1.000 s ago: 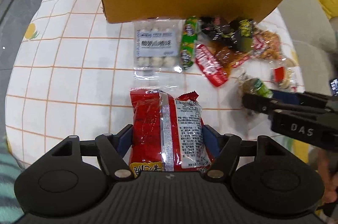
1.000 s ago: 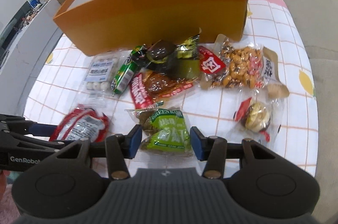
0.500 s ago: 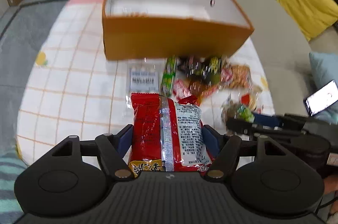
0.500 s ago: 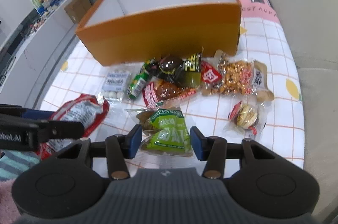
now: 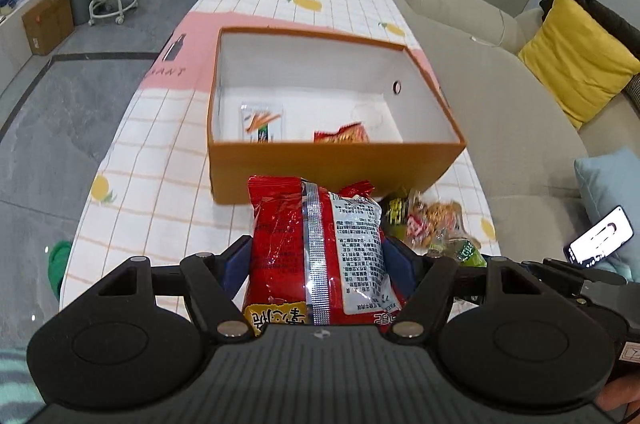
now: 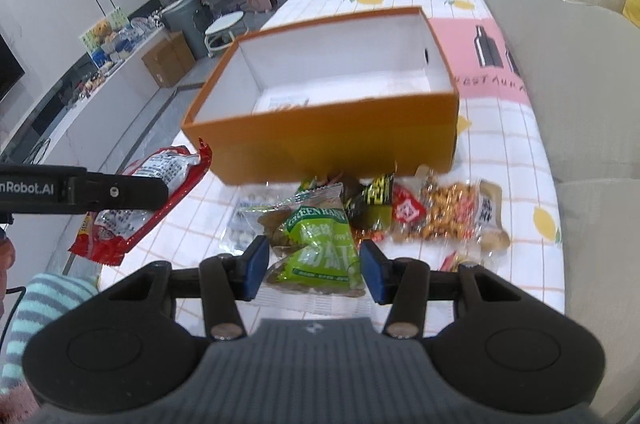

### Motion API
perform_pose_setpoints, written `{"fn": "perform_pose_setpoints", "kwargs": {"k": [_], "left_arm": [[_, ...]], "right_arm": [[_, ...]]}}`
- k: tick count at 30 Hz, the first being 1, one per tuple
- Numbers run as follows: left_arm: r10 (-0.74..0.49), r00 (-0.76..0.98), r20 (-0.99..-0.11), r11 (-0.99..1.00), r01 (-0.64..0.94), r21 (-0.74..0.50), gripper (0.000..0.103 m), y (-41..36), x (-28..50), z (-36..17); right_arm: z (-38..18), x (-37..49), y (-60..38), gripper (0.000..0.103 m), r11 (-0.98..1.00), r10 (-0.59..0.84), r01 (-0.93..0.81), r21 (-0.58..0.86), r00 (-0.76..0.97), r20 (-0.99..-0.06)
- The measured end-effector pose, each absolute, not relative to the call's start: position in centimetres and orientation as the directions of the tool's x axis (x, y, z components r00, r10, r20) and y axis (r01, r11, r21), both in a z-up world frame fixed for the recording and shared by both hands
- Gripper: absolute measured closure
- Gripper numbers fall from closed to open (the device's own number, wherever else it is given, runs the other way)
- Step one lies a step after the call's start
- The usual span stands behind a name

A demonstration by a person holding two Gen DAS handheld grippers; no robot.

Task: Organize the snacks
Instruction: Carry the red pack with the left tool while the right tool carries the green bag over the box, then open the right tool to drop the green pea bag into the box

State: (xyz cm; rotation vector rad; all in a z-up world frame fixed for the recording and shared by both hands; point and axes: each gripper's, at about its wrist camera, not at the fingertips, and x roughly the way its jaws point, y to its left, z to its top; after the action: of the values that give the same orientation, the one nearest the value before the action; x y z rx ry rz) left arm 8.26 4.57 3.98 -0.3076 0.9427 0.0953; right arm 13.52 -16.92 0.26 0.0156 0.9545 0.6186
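The orange box point(image 5: 336, 166) lies straight ahead of both grippers and below them, its open top facing up, with the near wall standing between the held packets and the white interior; the coming drop turns on carrying each packet forward over that wall. The left gripper point(image 5: 316, 260) is closed on the red snack packet point(image 5: 316, 244), whose long axis runs forward along the fingers, top edge pointing at the box. The right gripper point(image 6: 314, 264) has its jaws closed partway on the green snack packet point(image 6: 316, 248), held the same way, its sealed end toward the box. In the right wrist view the red packet's tip sits just beside the box's near left corner, so the left gripper looks the nearer of the two, though fisheye distortion makes that uncertain. Inside the box two packets already lie on the floor: a clear one with orange sticks point(image 5: 262, 122) and a small red one point(image 5: 340, 134). The loose pile of snacks point(image 6: 432, 214) lies on the checked tablecloth point(image 5: 160, 184) in front of the box. Compared with half a second ago, both grippers are higher and the box interior shows far more fully from the left wrist; a second ago both were low at the table, level with the pile.
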Motion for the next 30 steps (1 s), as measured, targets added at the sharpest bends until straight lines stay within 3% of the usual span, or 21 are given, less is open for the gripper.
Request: {"fn": "perform_pose_setpoints", "kwargs": {"k": [20,30], "left_arm": [[0.055,0.658,-0.751,0.986,-0.153,-0.063,0.022,6.4,17.5,9.0],[0.126,0.549,-0.826,0.985,-0.171,0.036,0.022,7.5,23.5,3.6]], "right_arm": [[5.8,21.9,-12.9,0.055,0.822,0.513,-0.535,0.194,0.55,-0.659],[2.9,28.0,-8.1,0.055,0.842,0.422,-0.532,0.092,0.542,-0.726]]}}
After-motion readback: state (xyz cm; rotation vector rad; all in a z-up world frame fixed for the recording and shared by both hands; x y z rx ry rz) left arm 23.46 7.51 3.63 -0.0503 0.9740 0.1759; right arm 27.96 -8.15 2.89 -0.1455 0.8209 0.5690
